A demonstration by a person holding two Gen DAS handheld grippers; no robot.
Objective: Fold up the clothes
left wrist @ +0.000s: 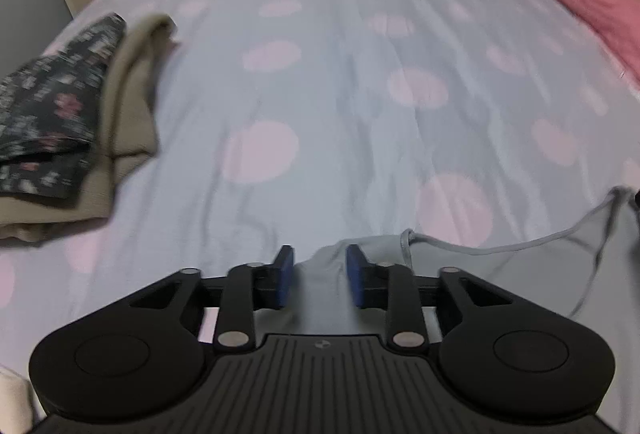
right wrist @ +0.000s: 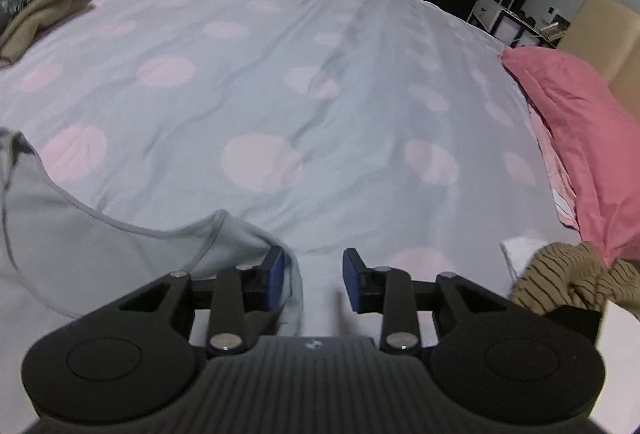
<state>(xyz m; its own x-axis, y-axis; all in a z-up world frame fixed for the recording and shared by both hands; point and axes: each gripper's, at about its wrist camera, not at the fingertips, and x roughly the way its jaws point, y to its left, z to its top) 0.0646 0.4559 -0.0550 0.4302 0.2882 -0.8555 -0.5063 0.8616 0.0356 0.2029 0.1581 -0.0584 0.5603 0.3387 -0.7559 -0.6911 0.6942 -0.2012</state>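
Left claw (left wrist: pixel 320 276) has its jaws apart around a bunch of the pale grey garment (left wrist: pixel 520 266); right claw (right wrist: pixel 314 280) is also apart, the garment's edge draped at its left pad. Both hover over the near edge of the spotted bed (left wrist: pixel 340 74); folded clothes (left wrist: pixel 60 114) lie far left.

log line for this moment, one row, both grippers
left gripper: open, grey garment between fingers | right gripper: open, garment edge at left finger | bed: folded pile
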